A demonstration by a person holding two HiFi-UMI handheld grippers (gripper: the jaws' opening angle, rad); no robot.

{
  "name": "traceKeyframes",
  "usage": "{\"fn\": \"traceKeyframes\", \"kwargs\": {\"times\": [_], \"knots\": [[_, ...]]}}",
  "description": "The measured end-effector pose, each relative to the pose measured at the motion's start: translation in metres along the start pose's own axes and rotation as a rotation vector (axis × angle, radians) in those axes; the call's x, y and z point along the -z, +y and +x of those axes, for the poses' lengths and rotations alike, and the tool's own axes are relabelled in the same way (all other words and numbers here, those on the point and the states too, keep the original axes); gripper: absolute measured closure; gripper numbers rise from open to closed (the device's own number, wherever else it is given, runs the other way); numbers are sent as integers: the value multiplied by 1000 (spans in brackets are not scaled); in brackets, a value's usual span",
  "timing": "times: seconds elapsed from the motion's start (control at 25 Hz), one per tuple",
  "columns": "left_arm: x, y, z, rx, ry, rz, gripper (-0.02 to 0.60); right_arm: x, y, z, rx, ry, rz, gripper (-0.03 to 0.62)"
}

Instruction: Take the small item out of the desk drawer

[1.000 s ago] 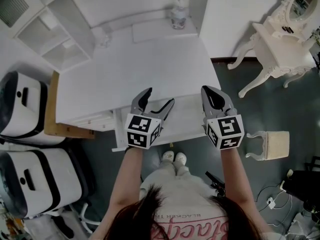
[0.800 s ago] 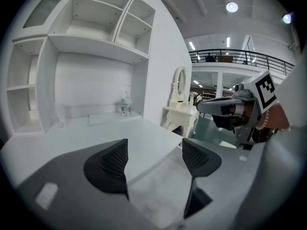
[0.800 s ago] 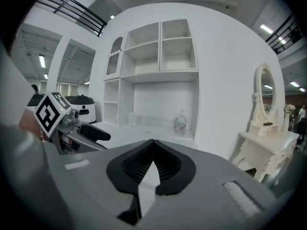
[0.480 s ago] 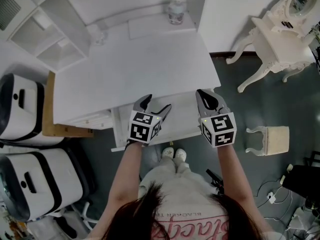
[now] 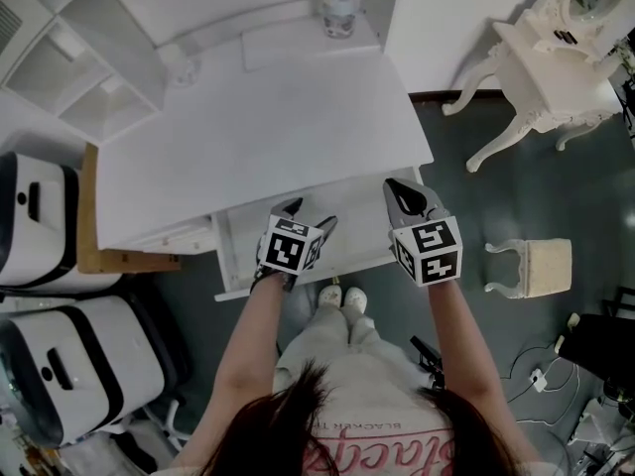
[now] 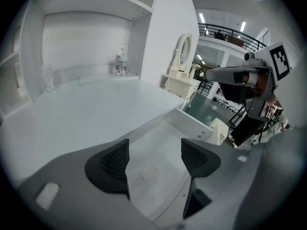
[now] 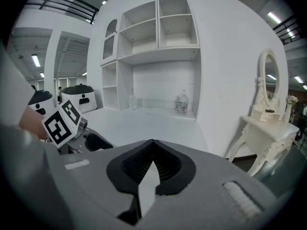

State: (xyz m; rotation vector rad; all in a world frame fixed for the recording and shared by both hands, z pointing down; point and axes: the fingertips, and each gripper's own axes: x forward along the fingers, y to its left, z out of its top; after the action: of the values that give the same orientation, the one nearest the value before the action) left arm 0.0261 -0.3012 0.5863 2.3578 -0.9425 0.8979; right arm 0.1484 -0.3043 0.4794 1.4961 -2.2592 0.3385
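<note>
The white desk (image 5: 258, 137) has its drawer (image 5: 352, 238) pulled out at the front edge. My left gripper (image 5: 314, 214) hangs open just above the drawer's floor. In the left gripper view, a small pale round item (image 6: 149, 173) lies on the drawer's floor (image 6: 158, 147), in line with the gap of the open left gripper (image 6: 154, 150). My right gripper (image 5: 397, 188) is shut with nothing in it, and hovers over the drawer's right end by the desk corner. It shows shut in its own view (image 7: 152, 143), with the left gripper's marker cube (image 7: 61, 121) to its left.
A small bottle (image 5: 338, 14) stands at the back of the desk, with open shelves (image 5: 69, 67) to the left. White machines (image 5: 35, 216) stand at the far left. A white vanity table (image 5: 556, 48) and stool (image 5: 541, 266) are on the right. The person's feet (image 5: 340, 298) are under the drawer.
Both grippers have drawn back toward the person and down. The left one now sits lower over the open drawer. The right one stays shut.
</note>
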Motion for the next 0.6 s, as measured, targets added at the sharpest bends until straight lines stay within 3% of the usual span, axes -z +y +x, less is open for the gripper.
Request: {"fn": "traceKeyframes", "kwargs": {"times": [0.6], "knots": [[65, -2, 56, 36, 209, -58, 236, 38, -8, -7, 24, 78, 36, 591]]}}
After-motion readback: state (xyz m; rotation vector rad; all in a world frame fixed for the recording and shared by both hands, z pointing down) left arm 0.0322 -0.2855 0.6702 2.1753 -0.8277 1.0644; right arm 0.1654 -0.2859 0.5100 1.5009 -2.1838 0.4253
